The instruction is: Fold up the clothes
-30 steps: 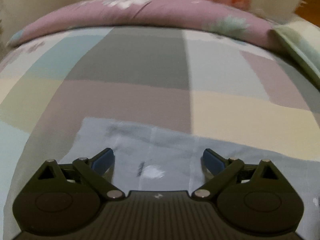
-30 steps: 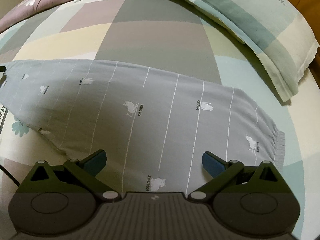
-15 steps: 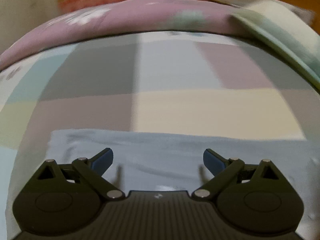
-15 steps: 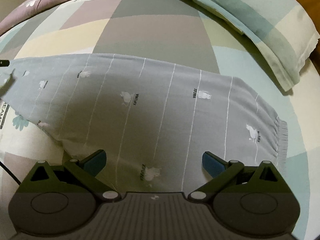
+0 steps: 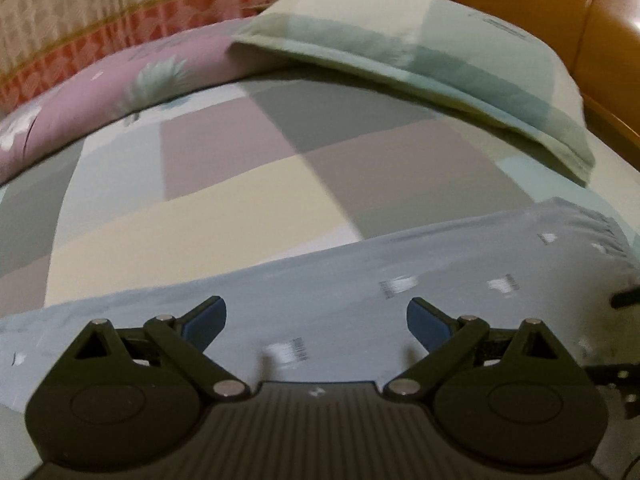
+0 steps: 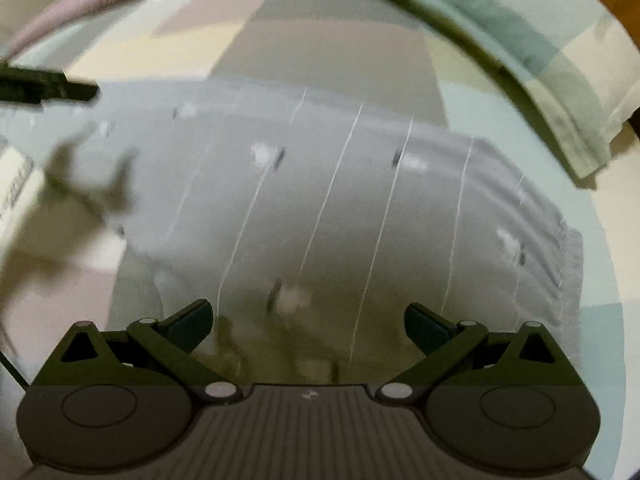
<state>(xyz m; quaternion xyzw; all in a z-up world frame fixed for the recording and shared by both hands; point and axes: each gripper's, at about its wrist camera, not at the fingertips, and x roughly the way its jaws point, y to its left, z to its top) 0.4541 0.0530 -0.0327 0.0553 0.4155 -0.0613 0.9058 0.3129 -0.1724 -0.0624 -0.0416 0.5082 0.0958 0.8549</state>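
Observation:
A grey garment [image 6: 340, 208] with thin white stripes and small white prints lies flat on the patchwork bed; its gathered elastic edge [image 6: 564, 256] is at the right. In the left wrist view the same garment [image 5: 360, 280] stretches across the lower half. My left gripper [image 5: 316, 322] is open just above the cloth, nothing between its blue fingers. My right gripper [image 6: 308, 322] is open too, low over the garment's near edge. The left gripper's tip [image 6: 52, 86] shows as a dark bar at the left of the right wrist view.
A pastel checked bedsheet [image 5: 240, 184] lies under the garment. A green-and-cream pillow [image 5: 440, 48] lies at the back right, a mauve floral quilt [image 5: 100, 92] at the back left. A wooden headboard [image 5: 580, 20] is beyond the pillow, a patterned curtain [image 5: 100, 8] behind the quilt.
The left gripper has swung to the right, so the pillow and headboard came into view. The right gripper has come down closer to the garment. Both stay open.

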